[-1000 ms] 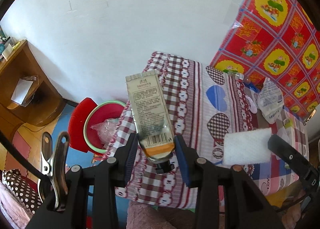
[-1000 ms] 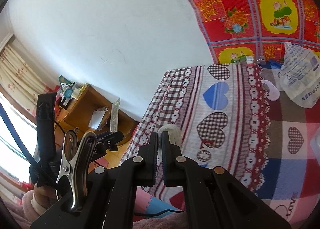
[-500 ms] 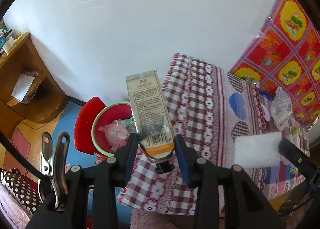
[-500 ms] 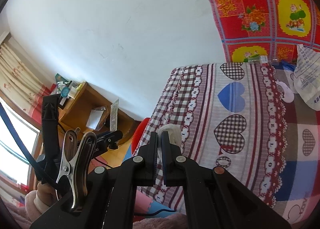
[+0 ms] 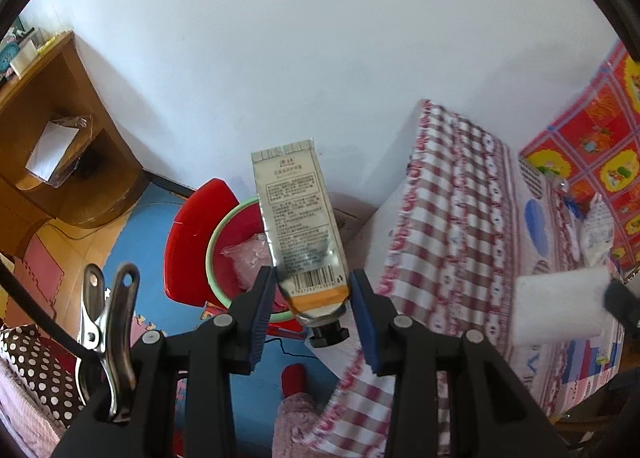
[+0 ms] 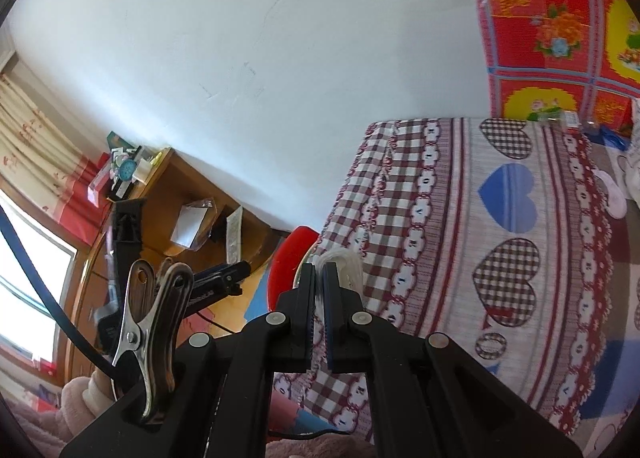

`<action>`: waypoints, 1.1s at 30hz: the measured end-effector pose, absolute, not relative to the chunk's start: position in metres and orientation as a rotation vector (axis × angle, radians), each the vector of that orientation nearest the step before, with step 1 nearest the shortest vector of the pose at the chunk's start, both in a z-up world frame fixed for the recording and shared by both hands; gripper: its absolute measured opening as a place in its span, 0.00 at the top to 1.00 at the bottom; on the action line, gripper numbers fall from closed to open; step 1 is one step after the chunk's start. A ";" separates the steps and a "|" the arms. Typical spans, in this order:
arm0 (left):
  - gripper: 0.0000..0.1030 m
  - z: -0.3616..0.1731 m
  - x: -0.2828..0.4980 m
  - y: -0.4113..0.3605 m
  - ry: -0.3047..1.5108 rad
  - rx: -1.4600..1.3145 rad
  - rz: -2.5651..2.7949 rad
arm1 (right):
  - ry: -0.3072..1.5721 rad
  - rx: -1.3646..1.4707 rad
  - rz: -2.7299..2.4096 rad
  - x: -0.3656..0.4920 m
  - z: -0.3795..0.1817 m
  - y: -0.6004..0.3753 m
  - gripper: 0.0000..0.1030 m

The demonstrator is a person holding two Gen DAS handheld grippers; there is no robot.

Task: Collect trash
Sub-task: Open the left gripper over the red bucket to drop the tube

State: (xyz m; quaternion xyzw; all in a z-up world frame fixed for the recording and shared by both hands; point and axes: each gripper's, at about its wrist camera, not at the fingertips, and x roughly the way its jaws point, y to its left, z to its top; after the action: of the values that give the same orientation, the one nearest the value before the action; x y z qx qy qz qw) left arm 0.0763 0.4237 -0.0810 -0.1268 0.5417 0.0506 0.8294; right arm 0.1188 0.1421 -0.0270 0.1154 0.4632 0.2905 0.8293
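Silver and orange, the tube (image 5: 301, 230) stands cap-down between the fingers of the left gripper (image 5: 313, 290), which clamp it just above the black cap; its crimped end points to 12 o'clock in the left wrist view. Behind the tube, at about 8 o'clock from it, sits a bin (image 5: 236, 254) with a green rim and red inside, holding a pink bag (image 5: 248, 262); a red lid (image 5: 192, 238) leans at the bin's 9 o'clock side on the blue floor (image 5: 136, 234). From the tube's 3 o'clock side runs the table (image 5: 452, 218), draped in a checked cloth with hearts. At 3 o'clock near the frame edge, a white pad (image 5: 560, 306) is held in the right gripper's black tip (image 5: 622, 304). In the right wrist view the right gripper (image 6: 318, 278) is closed to a narrow slit on that pad (image 6: 344, 268), whose white edge sticks up past the fingertips at 12 o'clock. The left gripper (image 6: 224, 278) shows at 9 o'clock, with the tube (image 6: 235, 234) seen edge-on above it. A wooden shelf (image 6: 168, 218) stands at 10 o'clock against the white wall (image 6: 240, 38). A white wrapper (image 5: 598, 230) lies on the table's far end, near the red patterned hanging (image 5: 592, 138).
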 end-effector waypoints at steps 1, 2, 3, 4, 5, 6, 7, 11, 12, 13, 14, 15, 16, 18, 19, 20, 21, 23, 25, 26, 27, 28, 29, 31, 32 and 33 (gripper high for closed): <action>0.61 -0.087 0.079 0.427 1.154 -0.277 0.108 | 0.987 0.238 0.619 0.121 -0.028 0.147 0.95; 0.61 -0.094 0.082 0.432 1.162 -0.289 0.110 | 0.989 0.233 0.621 0.124 -0.028 0.150 0.95; 0.61 -0.099 0.084 0.435 1.165 -0.301 0.109 | 0.991 0.229 0.622 0.126 -0.028 0.154 0.95; 0.61 -0.105 0.086 0.439 1.170 -0.313 0.108 | 0.993 0.224 0.625 0.128 -0.029 0.158 0.95; 0.61 -0.111 0.089 0.442 1.179 -0.322 0.111 | 0.995 0.219 0.626 0.130 -0.029 0.161 0.95; 0.61 -0.118 0.091 0.445 1.185 -0.330 0.113 | 0.997 0.215 0.627 0.132 -0.029 0.164 0.95; 0.61 -0.123 0.093 0.448 1.188 -0.336 0.115 | 1.000 0.211 0.628 0.135 -0.029 0.168 0.95; 0.61 -0.140 0.100 0.455 1.191 -0.332 0.124 | 1.013 0.197 0.629 0.143 -0.031 0.179 0.95; 0.61 -0.143 0.101 0.456 1.192 -0.331 0.126 | 1.017 0.193 0.630 0.144 -0.031 0.181 0.95; 0.61 -0.148 0.104 0.457 1.195 -0.330 0.128 | 1.022 0.184 0.632 0.146 -0.032 0.185 0.95; 0.61 -0.150 0.105 0.458 1.199 -0.329 0.131 | 1.025 0.178 0.634 0.147 -0.033 0.187 0.95; 0.61 -0.154 0.107 0.459 1.203 -0.329 0.132 | 1.029 0.172 0.636 0.148 -0.034 0.189 0.95; 0.61 -0.159 0.108 0.460 1.207 -0.329 0.131 | 1.033 0.166 0.639 0.150 -0.034 0.192 0.95; 0.61 -0.165 0.110 0.461 1.214 -0.327 0.129 | 1.036 0.157 0.643 0.152 -0.035 0.197 0.95; 0.61 -0.168 0.111 0.461 1.217 -0.327 0.128 | 1.038 0.155 0.644 0.152 -0.035 0.198 0.95; 0.61 -0.172 0.112 0.461 1.221 -0.325 0.128 | 1.039 0.154 0.646 0.153 -0.035 0.200 0.95; 0.61 -0.176 0.113 0.461 1.225 -0.323 0.130 | 1.041 0.152 0.646 0.153 -0.036 0.201 0.95; 0.61 -0.183 0.116 0.462 1.232 -0.325 0.133 | 1.046 0.148 0.648 0.154 -0.036 0.203 0.95; 0.61 -0.189 0.117 0.463 1.238 -0.322 0.137 | 1.050 0.147 0.646 0.155 -0.037 0.206 0.95; 0.61 -0.190 0.118 0.462 1.238 -0.318 0.139 | 1.052 0.147 0.646 0.155 -0.037 0.207 0.95; 0.61 -0.194 0.120 0.465 1.239 -0.315 0.141 | 1.054 0.146 0.646 0.155 -0.037 0.207 0.95; 0.61 -0.197 0.122 0.465 1.241 -0.313 0.143 | 1.055 0.144 0.645 0.156 -0.038 0.208 0.95; 0.61 -0.199 0.123 0.466 1.242 -0.312 0.145 | 1.056 0.145 0.645 0.156 -0.038 0.209 0.95; 0.61 -0.204 0.125 0.468 1.247 -0.311 0.146 | 1.059 0.144 0.641 0.156 -0.039 0.210 0.95; 0.61 -0.206 0.126 0.468 1.251 -0.309 0.146 | 1.060 0.144 0.639 0.156 -0.039 0.210 0.95; 0.61 -0.209 0.127 0.468 1.254 -0.307 0.147 | 1.062 0.144 0.637 0.156 -0.040 0.210 0.95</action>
State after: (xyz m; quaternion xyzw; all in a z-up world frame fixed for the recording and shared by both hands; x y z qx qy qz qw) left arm 0.1265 0.4684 -0.2089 -0.1430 0.5839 0.0685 0.7962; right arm 0.1560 0.2102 -0.0397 0.0675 0.4972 0.2981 0.8120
